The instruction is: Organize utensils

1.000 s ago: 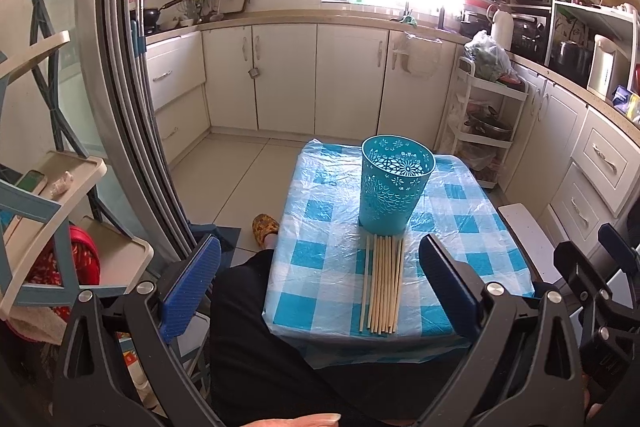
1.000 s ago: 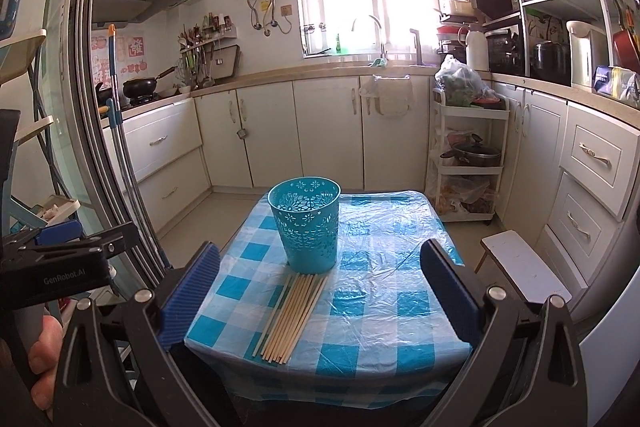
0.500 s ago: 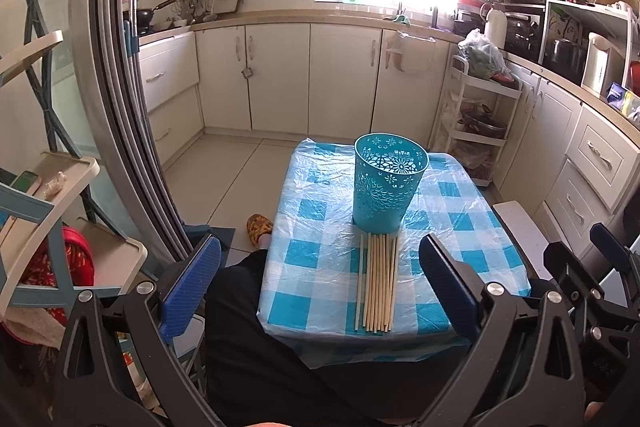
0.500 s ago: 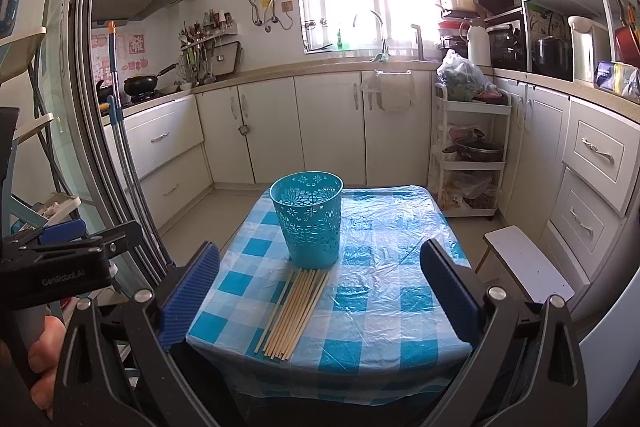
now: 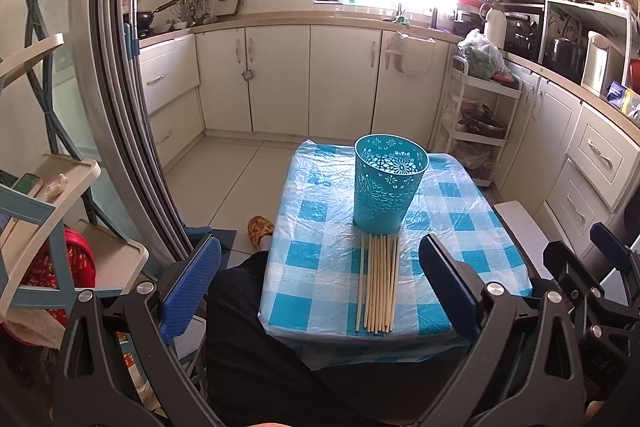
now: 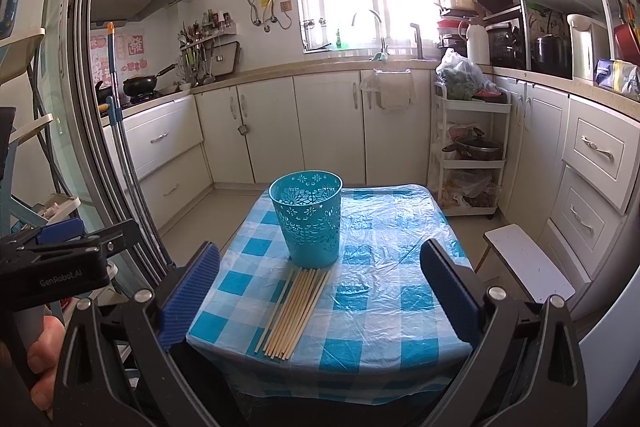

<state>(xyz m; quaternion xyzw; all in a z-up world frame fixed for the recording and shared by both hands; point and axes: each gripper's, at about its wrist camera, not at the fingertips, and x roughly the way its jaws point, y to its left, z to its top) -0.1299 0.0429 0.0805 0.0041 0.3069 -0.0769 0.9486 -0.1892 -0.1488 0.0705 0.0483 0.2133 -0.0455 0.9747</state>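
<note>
table right half bare — free | basket blocks chopsticks' far ends

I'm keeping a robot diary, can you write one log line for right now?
left tongs: open, empty | right tongs: open, empty | chopsticks: flat on table | blue holder: upright, no chopsticks visible inside
</note>
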